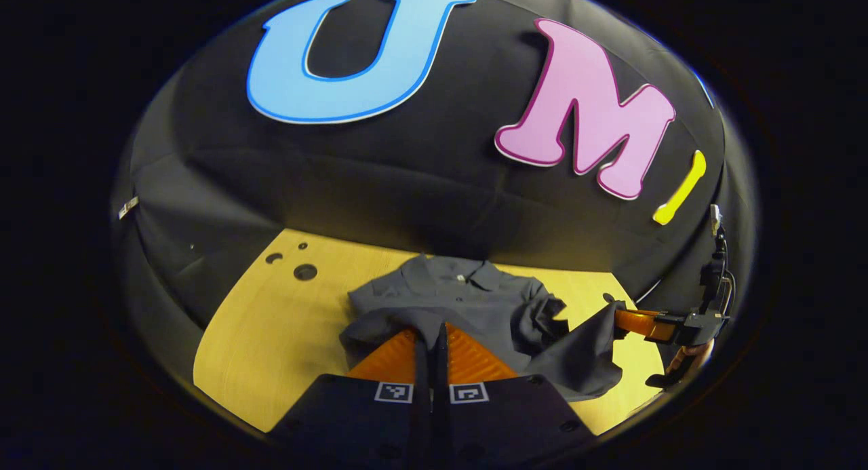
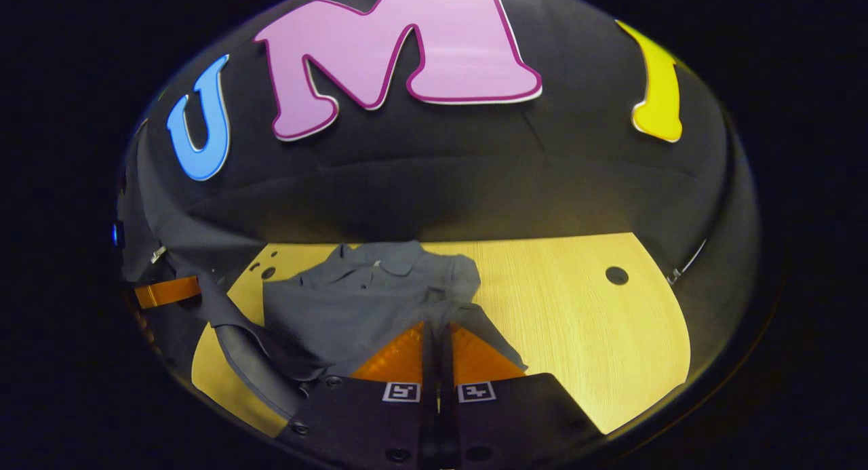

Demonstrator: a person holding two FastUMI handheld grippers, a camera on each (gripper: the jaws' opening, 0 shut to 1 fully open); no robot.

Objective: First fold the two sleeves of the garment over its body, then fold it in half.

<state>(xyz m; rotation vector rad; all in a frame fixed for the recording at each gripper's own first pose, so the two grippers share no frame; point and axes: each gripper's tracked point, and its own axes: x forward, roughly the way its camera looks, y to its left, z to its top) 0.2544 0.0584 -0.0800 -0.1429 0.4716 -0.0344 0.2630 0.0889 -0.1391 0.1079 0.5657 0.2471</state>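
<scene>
A dark grey collared shirt (image 1: 461,297) lies on the yellow wooden table (image 1: 271,334), collar toward the back wall. My left gripper (image 1: 432,331) is shut on the shirt's near edge, and cloth covers its fingertips. To the right, my right gripper (image 1: 618,319) pinches another part of the near edge and holds it up off the table. A crumpled sleeve (image 1: 539,314) lies over the body. In the right gripper view the shirt (image 2: 346,307) spreads left of centre. There my right gripper (image 2: 436,329) is shut on cloth, and my left gripper (image 2: 193,288) holds the lifted hem at far left.
The table (image 2: 576,307) has bare wood to the right of the shirt, with a round hole (image 2: 616,275) in it. More holes (image 1: 305,272) sit at the back left. Black cloth walls close in behind and beside the table. A hand (image 1: 692,358) holds the right gripper.
</scene>
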